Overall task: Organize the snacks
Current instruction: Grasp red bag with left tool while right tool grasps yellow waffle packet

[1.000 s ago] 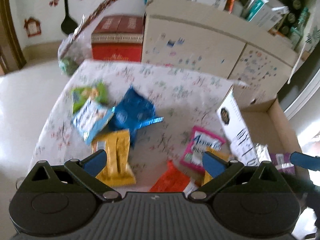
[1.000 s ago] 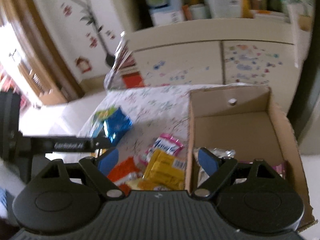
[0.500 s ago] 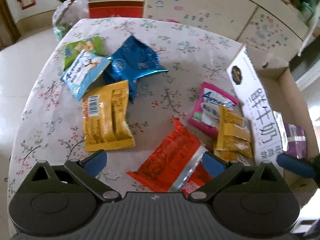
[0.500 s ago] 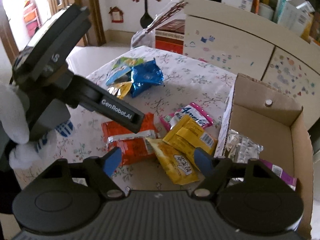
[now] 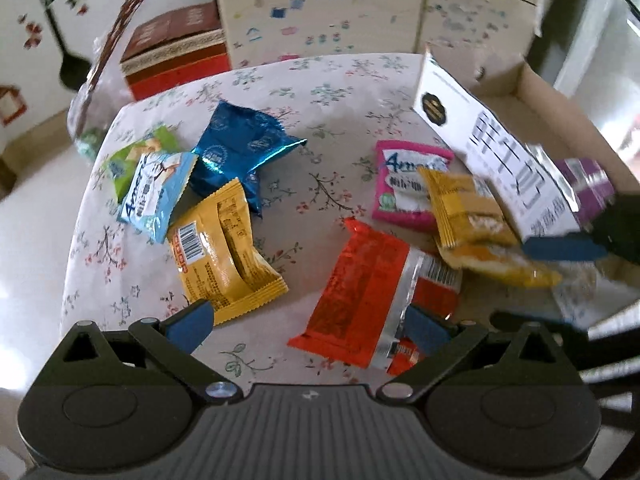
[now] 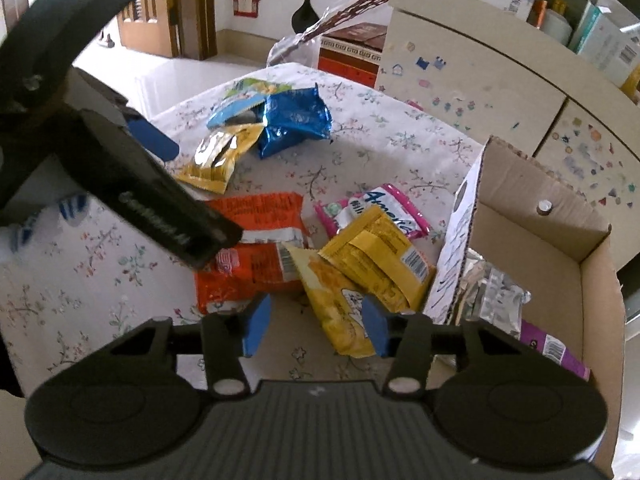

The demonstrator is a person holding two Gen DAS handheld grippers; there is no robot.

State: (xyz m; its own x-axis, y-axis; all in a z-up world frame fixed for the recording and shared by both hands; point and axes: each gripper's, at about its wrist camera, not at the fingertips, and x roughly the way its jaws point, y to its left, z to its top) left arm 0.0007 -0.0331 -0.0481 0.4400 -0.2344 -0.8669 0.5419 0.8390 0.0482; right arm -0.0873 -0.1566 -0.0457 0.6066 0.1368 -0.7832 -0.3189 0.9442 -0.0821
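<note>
The right gripper [image 6: 314,326] hangs over the near table edge, its jaws half closed and just now narrowing, nothing pinched; the right pad sits just beside a pale yellow snack packet [image 6: 340,308]. Touching that packet are a darker yellow packet [image 6: 376,256] and an orange wrapper [image 6: 256,240], with a pink packet [image 6: 376,204] behind. The cardboard box [image 6: 592,280] at right holds silver and purple packs. The left gripper [image 5: 308,326] stands wide, empty, above the flowered tablecloth [image 5: 320,100]; beyond lie a yellow packet [image 5: 224,248] and blue bag [image 5: 240,148].
</note>
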